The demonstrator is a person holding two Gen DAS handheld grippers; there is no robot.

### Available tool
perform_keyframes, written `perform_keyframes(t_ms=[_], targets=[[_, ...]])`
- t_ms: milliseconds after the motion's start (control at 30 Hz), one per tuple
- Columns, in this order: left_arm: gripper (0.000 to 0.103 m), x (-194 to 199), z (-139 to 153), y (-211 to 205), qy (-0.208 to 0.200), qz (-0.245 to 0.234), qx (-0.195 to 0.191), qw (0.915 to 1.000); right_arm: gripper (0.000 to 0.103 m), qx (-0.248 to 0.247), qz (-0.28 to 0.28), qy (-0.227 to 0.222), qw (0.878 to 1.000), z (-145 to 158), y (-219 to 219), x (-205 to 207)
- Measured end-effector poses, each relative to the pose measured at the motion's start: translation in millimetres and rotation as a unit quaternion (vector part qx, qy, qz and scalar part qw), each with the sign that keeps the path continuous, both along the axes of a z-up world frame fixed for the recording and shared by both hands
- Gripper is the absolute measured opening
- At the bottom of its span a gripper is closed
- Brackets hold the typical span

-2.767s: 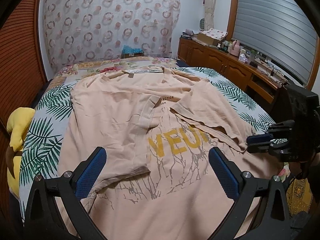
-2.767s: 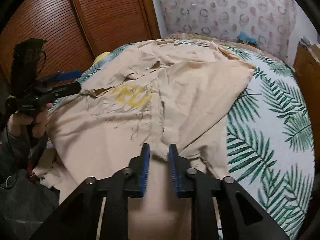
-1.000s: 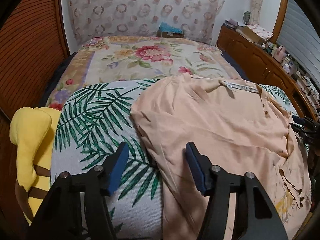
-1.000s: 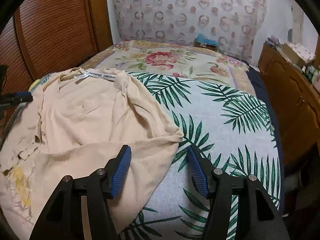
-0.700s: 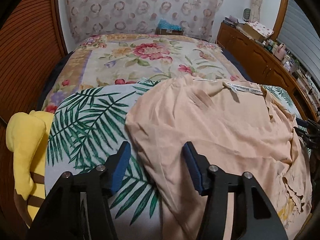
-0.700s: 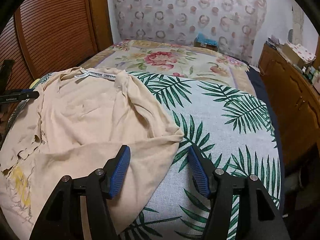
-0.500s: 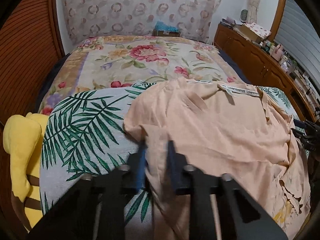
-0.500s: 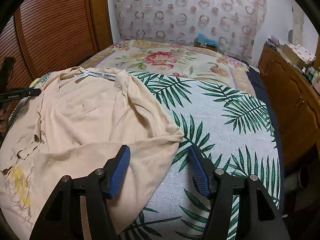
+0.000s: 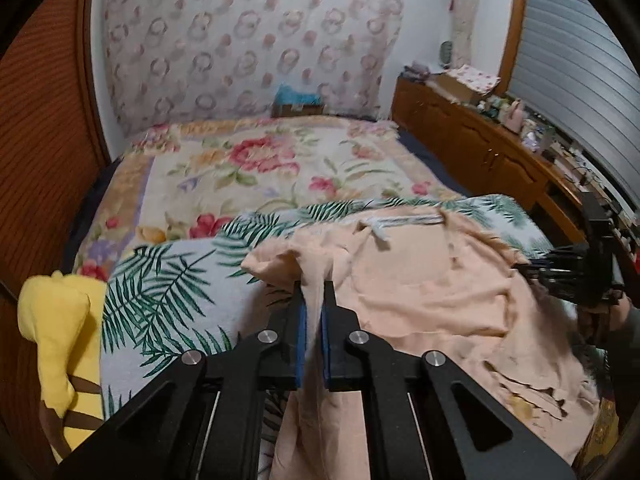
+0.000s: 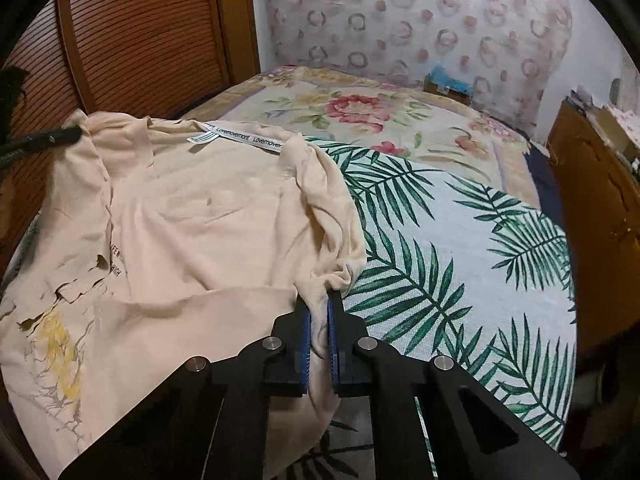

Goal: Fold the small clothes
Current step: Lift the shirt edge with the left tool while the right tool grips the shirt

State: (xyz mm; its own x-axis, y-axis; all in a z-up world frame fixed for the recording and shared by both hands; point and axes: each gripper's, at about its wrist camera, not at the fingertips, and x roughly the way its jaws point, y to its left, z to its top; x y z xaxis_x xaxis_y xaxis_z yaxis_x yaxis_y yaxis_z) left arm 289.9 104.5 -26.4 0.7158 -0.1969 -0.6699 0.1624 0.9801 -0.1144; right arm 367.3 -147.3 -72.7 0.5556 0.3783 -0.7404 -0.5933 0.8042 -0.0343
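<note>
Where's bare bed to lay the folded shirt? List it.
Free: the palm-leaf cover between the peach shirt and the wooden cabinet, and the floral blanket beyond toward the patterned wall. Crowded: the shirt's side, where the yellow plush toy sits beside it.

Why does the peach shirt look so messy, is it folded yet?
Not yet. The peach shirt lies rumpled on the bed, each side pinched by a gripper.

Left gripper clamps a fold of the peach shirt lying on the bed, yellow plush at left.
</note>
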Motion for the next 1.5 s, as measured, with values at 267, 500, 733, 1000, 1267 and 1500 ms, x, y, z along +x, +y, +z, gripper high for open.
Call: perform_keyframes(t_ms=[267,500,733,1000,1267,1500], targets=[[0.007,-45,35,3,-0.046,-0.004,-0.002,0.9989,0.006,0.066,-0.015,-0.051,0.996,46,-30,-35],[0.007,-109,54,13,-0.085,0.000,-0.009,0.9963,0.006,0.097,-0.012,-0.084,0.992,78,-66,-98],[0.007,-194,46,18,-0.099,0.002,-0.014,0.9950,0.006,0.104,0.004,-0.097,0.990,75,-99,-187],[0.007,-281,23,25,-0.091,0.023,-0.017,0.9954,0.006,0.098,0.022,-0.075,0.992,70,-129,-289],[0.007,-311,-2,19,-0.063,0.025,-0.019,0.9975,0.006,0.094,0.032,-0.050,0.994,69,-148,-335],[0.007,-313,-38,17,-0.020,0.032,-0.010,0.9992,0.006,0.085,0.021,-0.005,0.996,45,-140,-324]])
